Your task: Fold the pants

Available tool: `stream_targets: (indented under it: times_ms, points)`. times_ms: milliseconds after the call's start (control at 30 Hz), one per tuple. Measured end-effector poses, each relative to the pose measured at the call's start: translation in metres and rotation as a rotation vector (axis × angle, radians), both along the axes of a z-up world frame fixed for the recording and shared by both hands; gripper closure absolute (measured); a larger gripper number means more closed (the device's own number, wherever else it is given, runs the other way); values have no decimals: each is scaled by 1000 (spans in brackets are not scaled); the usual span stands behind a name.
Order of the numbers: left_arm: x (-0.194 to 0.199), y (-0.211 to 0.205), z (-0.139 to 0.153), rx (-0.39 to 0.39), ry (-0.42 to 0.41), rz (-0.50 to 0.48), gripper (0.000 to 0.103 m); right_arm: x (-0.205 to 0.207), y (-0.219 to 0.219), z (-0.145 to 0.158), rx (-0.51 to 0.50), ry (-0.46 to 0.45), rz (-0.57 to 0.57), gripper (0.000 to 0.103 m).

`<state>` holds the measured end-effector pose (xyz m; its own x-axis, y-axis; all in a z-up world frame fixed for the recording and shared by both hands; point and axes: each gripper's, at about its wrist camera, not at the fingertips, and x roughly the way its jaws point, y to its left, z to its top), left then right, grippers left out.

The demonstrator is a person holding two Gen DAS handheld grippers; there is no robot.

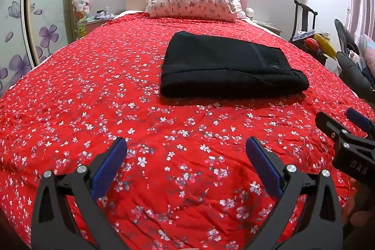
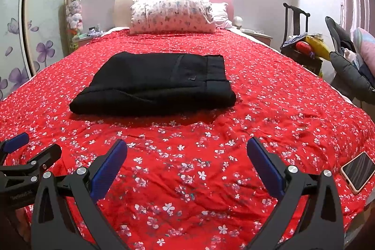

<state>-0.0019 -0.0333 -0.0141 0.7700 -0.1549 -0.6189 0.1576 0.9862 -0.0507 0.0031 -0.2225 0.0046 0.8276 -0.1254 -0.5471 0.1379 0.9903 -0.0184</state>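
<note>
The black pants (image 1: 229,67) lie folded into a compact rectangle on the red flowered bedspread (image 1: 93,97), waistband to the right. They also show in the right wrist view (image 2: 157,83). My left gripper (image 1: 186,144) is open and empty, held over the near part of the bed, well short of the pants. My right gripper (image 2: 187,147) is open and empty too, also near the foot of the bed. The right gripper shows at the right edge of the left wrist view (image 1: 344,123), and the left gripper at the left edge of the right wrist view (image 2: 30,144).
A flowered pillow (image 1: 192,0) lies at the headboard. A phone (image 2: 357,171) lies on the bedspread at the right edge. A dark chair with clothes and toys (image 1: 311,39) stands right of the bed, a wardrobe with purple flowers (image 1: 28,39) left of it.
</note>
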Motion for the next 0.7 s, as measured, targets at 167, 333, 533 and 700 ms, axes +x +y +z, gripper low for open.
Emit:
stream_targets:
  times_ms: [167, 333, 533, 700]
  points:
    - [0, -1, 0, 1, 0, -1, 2, 0, 1, -1, 0, 1, 0, 1]
    - [0, -1, 0, 2, 1, -3, 2, 1, 0, -2, 1, 4, 1, 1]
    - [0, -2, 0, 2, 1, -3, 2, 1, 1, -3, 2, 5, 1, 1]
    - [0, -2, -1, 4, 3, -7, 2, 2, 1, -3, 2, 6, 1, 1]
